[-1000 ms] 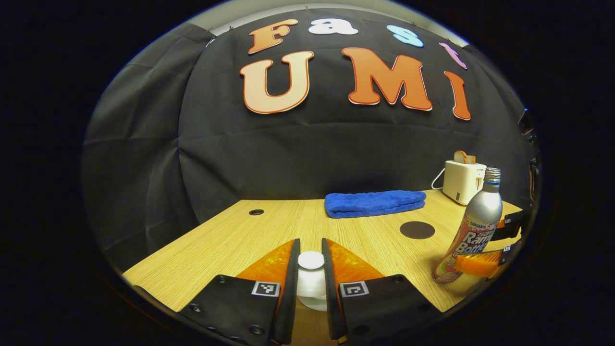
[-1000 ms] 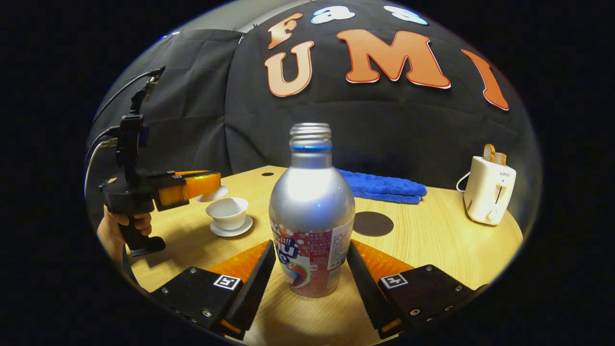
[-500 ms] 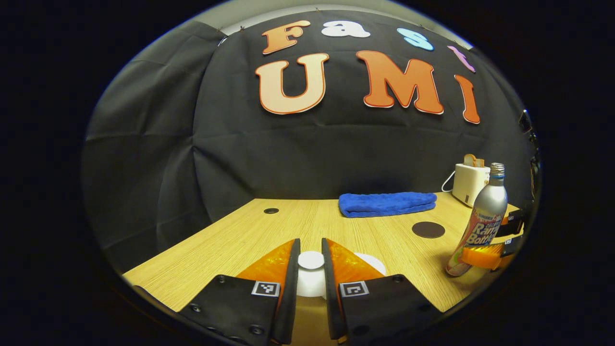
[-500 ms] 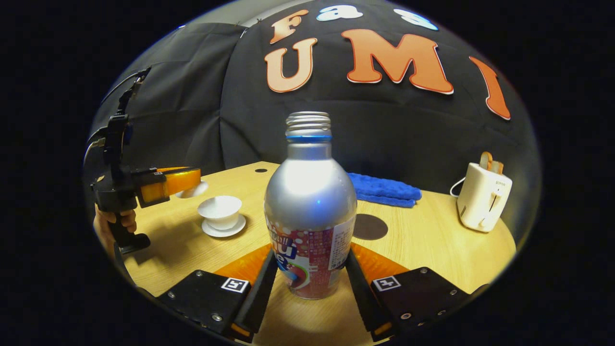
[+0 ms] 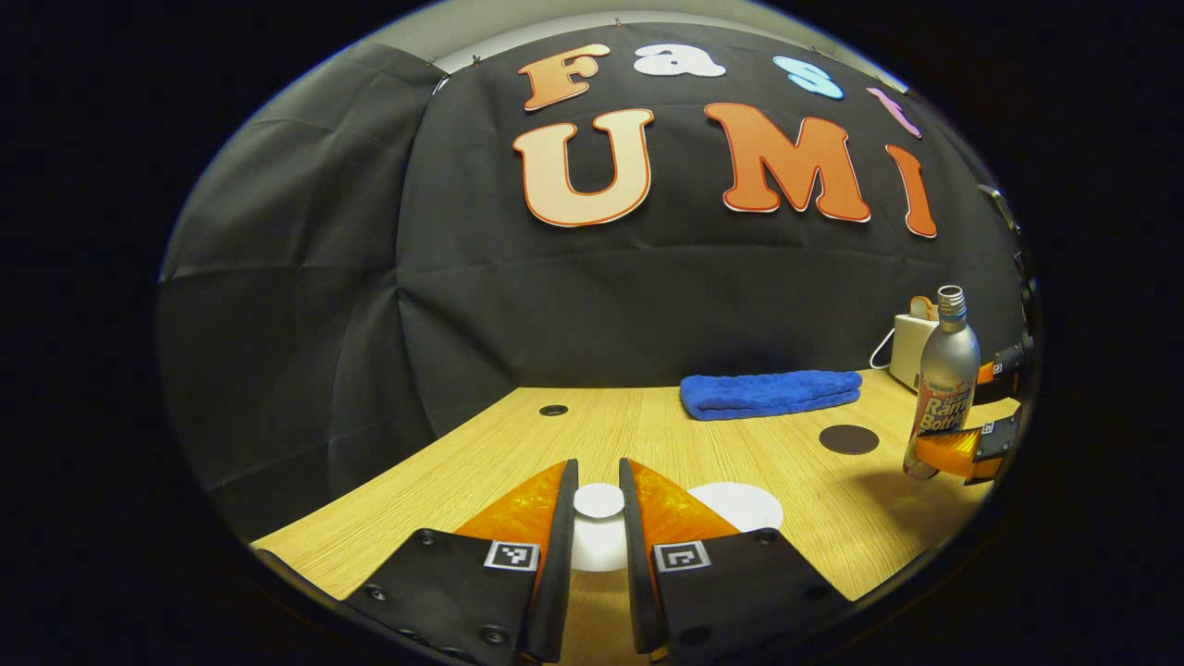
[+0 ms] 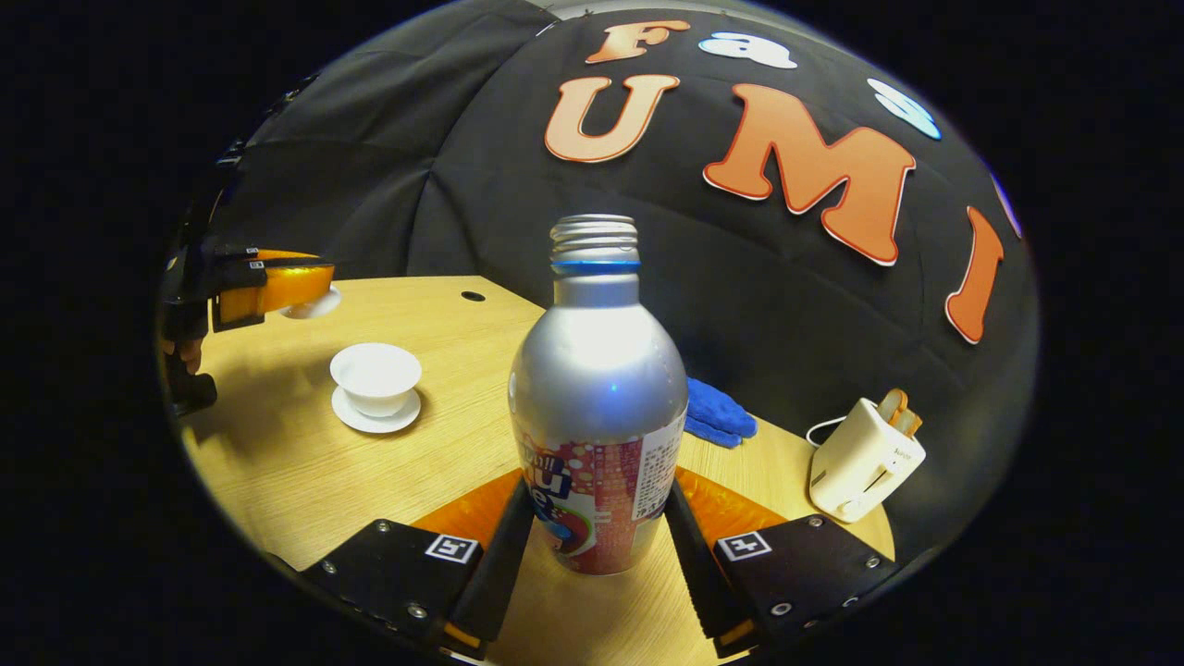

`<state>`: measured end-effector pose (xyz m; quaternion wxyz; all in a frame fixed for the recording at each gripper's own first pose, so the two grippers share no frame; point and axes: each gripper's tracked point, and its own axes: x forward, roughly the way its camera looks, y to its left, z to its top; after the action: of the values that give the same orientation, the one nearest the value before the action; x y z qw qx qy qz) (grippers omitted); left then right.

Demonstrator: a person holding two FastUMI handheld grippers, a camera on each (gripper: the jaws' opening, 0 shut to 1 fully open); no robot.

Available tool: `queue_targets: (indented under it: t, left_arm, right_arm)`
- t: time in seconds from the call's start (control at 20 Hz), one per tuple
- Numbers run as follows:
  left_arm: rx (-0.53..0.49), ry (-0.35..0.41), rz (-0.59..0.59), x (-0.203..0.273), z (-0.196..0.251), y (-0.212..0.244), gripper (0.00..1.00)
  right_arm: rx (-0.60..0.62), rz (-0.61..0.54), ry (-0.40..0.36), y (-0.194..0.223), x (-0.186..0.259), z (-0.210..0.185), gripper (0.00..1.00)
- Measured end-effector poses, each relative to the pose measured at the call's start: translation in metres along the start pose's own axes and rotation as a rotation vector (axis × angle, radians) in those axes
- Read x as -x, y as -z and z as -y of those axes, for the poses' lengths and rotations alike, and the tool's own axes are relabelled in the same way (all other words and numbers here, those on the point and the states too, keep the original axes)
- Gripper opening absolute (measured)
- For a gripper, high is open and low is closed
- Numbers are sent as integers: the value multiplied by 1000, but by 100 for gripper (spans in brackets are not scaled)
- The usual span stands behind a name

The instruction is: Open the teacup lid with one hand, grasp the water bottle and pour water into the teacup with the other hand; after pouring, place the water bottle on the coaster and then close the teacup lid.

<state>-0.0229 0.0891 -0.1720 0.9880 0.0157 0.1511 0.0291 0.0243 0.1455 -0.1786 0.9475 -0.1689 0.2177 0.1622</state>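
Observation:
My left gripper [image 5: 598, 490] is shut on the knob of the white teacup lid [image 5: 598, 502], held above the table. To its right and below lies the open white teacup [image 5: 737, 506]. In the right gripper view the teacup [image 6: 375, 368] stands uncovered on its saucer [image 6: 375, 418], and the left gripper [image 6: 319, 289] holds the lid [image 6: 313, 303] up and to the left of it. My right gripper [image 6: 597, 555] is shut on the silver uncapped water bottle [image 6: 597, 388], gripping its lower label. The bottle [image 5: 945, 388] stands near the dark round coaster [image 5: 848, 438].
A folded blue towel [image 5: 770, 393] lies at the back of the wooden table [image 5: 481, 462]. A white toaster [image 6: 865, 458] with toast sits at the far right. A hand [image 6: 180, 351] holds the left gripper's handle.
My left gripper has carried the lid leftwards, away from the cup. My right gripper's fingers closed onto the bottle, and its view has tilted and swung towards the cup.

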Motion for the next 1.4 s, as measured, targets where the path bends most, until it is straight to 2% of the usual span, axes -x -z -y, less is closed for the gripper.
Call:
queue_targets:
  t: [0.05, 0.15, 0.2, 0.3, 0.35, 0.4, 0.5, 0.6, 0.65, 0.7, 0.9, 1.0, 1.2, 1.4]
  left_arm:
    - [-1, -7, 2, 1, -4, 1, 28]
    - [3, -15, 3, 3, -12, 1, 28]
    - [6, -19, 2, 5, -14, 1, 31]
    - [4, -32, -2, 7, -23, 5, 31]
    - [4, -39, -3, 8, -27, 6, 28]
    - [9, -41, -7, 9, -30, 7, 31]
    - [22, -51, -10, 11, -38, 10, 31]
    - [27, -62, -10, 12, -47, 12, 31]
    - [24, -67, -10, 13, -49, 13, 28]
    - [19, -70, -12, 13, -52, 15, 31]
    - [18, -76, -16, 16, -59, 17, 31]
    - [24, -79, -16, 16, -62, 19, 29]
    - [20, -87, -13, 20, -68, 18, 31]
    - [26, -100, -15, 20, -75, 21, 31]
  right_arm:
    - [31, -2, 8, -2, -2, 2, 79]
    - [97, -6, 27, -6, -5, 6, 79]
    - [128, -8, 35, -9, -7, 7, 79]
    - [184, -11, 53, -13, -11, 9, 79]
    - [214, -10, 57, -16, -13, 9, 79]
    - [245, -6, 64, -20, -15, 9, 79]
    - [306, 1, 77, -24, -18, 10, 79]
    - [363, 13, 87, -31, -21, 6, 78]
    - [394, 17, 83, -33, -22, 2, 78]
    - [429, 21, 79, -36, -23, -2, 78]
    - [575, 46, 91, -44, -28, -10, 79]
    - [605, 51, 89, -47, -30, -14, 78]
    - [659, 69, 76, -57, -37, -20, 78]
    - [771, 111, 101, -71, -40, -22, 78]
